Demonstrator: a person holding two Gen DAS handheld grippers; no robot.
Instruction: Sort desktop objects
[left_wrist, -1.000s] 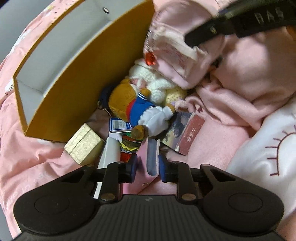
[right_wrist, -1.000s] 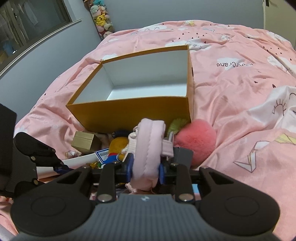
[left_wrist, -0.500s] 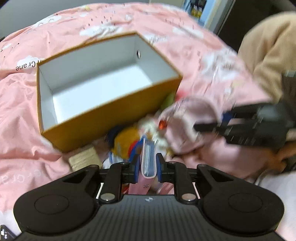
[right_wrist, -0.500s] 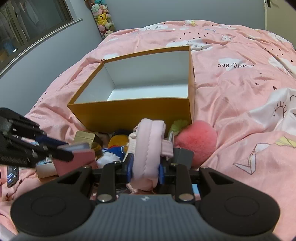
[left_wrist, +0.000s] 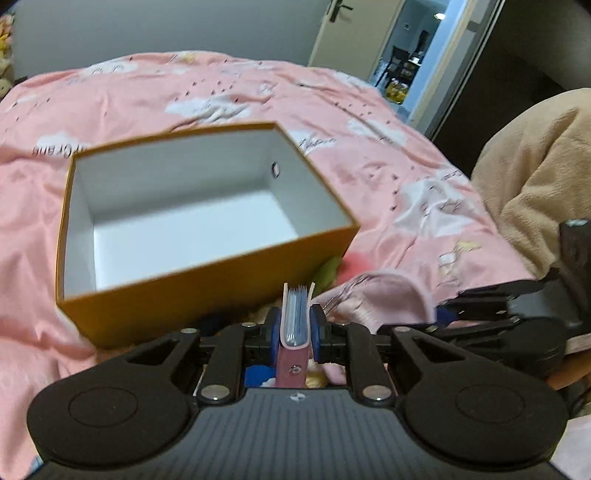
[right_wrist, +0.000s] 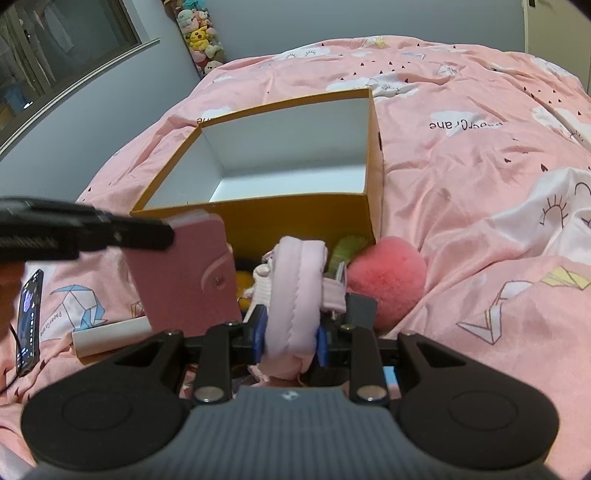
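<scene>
a pink bedspread (right_wrist: 461, 177) printed with white clouds, small dark marks and folded paper cranes covers the bed. against the grey wall (right_wrist: 92, 147) at the far corner stands a stack of plush toys (right_wrist: 199, 40), beside a dark window (right_wrist: 55, 48). a phone (right_wrist: 28, 317) with a lit screen lies on the spread at the left edge, a dark cable running from it. in the left wrist view a white door (left_wrist: 354, 29) with a dark handle and an open doorway (left_wrist: 417, 55) onto a lit room show beyond the bed, and a beige fleece sleeve (left_wrist: 535, 177) fills the right side.
</scene>
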